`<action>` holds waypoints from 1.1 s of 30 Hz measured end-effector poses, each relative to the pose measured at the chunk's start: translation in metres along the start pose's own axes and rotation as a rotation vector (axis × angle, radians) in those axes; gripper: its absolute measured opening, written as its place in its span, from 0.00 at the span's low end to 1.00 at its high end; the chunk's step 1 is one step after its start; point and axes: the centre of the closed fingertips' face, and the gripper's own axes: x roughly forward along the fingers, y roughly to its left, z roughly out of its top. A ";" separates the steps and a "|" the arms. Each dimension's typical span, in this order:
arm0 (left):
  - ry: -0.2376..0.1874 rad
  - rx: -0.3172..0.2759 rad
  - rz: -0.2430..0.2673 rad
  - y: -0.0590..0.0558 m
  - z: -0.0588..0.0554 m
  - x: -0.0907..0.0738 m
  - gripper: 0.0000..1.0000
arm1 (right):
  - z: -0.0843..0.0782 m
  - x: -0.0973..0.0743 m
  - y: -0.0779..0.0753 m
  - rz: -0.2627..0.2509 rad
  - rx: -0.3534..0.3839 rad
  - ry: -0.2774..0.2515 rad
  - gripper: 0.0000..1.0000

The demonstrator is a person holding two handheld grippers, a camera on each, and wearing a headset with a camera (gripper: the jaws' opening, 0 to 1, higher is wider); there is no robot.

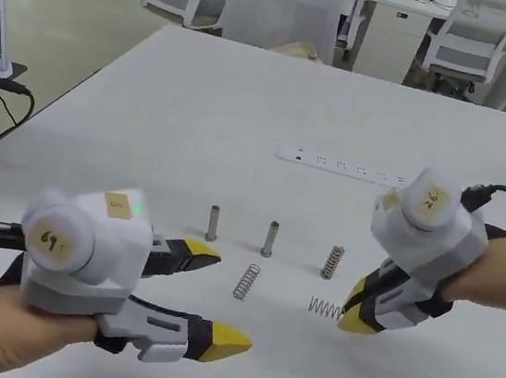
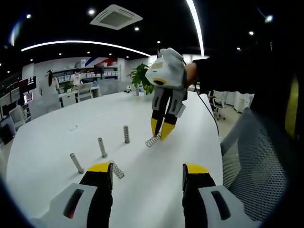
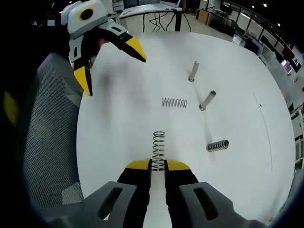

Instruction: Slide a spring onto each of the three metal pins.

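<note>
Spring (image 3: 158, 145) near end hidden between closed right tool (image 3: 158, 164) tips.

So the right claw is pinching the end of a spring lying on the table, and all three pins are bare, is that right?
Not quite: just two pins are bare, the left pin and the middle pin. The head view shows a fitted spring already round the third. The right claw does pinch the end of a loose spring lying on the table.
</note>
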 end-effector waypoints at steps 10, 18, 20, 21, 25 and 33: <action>-0.007 0.039 -0.040 -0.007 0.010 0.007 0.45 | 0.034 -0.006 0.029 0.053 -0.096 -0.023 0.08; -0.013 0.061 -0.068 -0.014 0.012 0.009 0.36 | 0.053 -0.009 0.042 0.075 -0.149 -0.040 0.08; -0.014 0.066 -0.074 -0.016 0.012 0.009 0.35 | 0.058 -0.010 0.046 0.085 -0.160 -0.048 0.08; -0.013 0.069 -0.077 -0.017 0.012 0.009 0.34 | 0.060 -0.011 0.048 0.088 -0.166 -0.050 0.08; -0.014 0.081 -0.088 -0.019 0.011 0.009 0.29 | 0.065 -0.012 0.053 0.102 -0.197 -0.054 0.08; -0.028 0.105 -0.110 -0.026 0.013 0.008 0.19 | 0.067 -0.013 0.058 0.119 -0.228 -0.052 0.08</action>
